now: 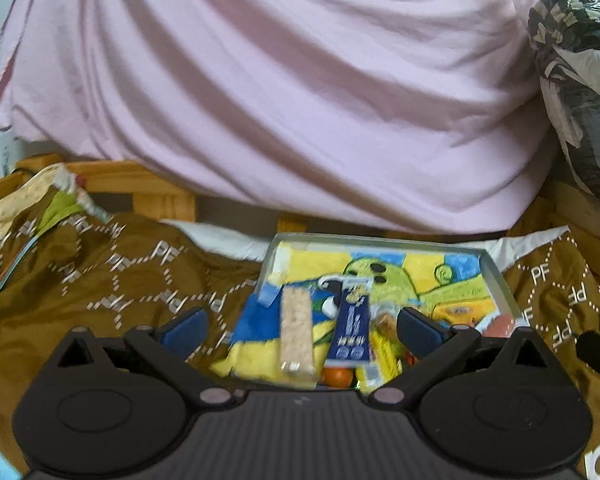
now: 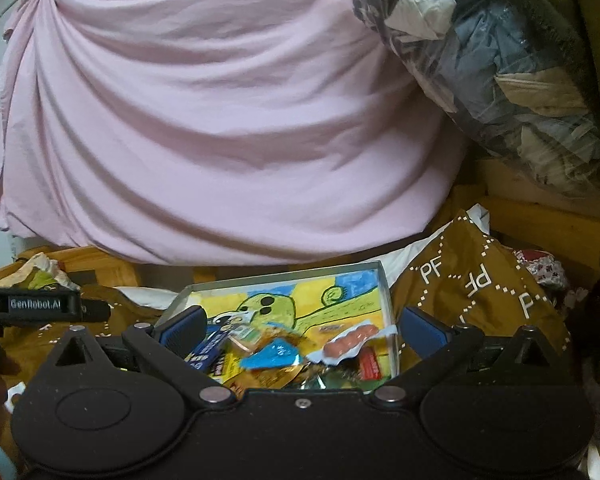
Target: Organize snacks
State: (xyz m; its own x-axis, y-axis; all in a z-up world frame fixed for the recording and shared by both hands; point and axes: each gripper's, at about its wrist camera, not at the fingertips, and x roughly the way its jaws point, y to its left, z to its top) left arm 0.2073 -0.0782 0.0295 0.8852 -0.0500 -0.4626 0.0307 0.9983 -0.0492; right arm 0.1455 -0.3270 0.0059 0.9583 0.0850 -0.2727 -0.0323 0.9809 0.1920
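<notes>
- Left wrist view: the left hand-held gripper (image 1: 302, 326) hangs with its blue pads wide apart and nothing between them, low over a shallow box (image 1: 496, 268) whose floor carries a yellow, green and blue cartoon drawing. The box sits on a brown patterned cloth (image 1: 112, 276).
- In the same view, a pale cereal bar (image 1: 297, 332) lies in the box with its long axis running from the near edge toward the far wall. A dark blue packet (image 1: 350, 324) lies just beside it, roughly parallel. Yellow wrappers and something orange crowd the near corner.
- Right wrist view: the right hand-held gripper (image 2: 302, 330) is likewise spread and empty, poised above the same box (image 2: 384, 280).
- Here a sausage in clear wrap (image 2: 350, 340) lies slanted, its far end pointing right, beside a light blue triangular packet (image 2: 274, 354) and a red packet (image 2: 370, 364).
- Judgement: several snacks are gathered, yet heaped at the near end; the far half is bare, so sorting looks unfinished.
</notes>
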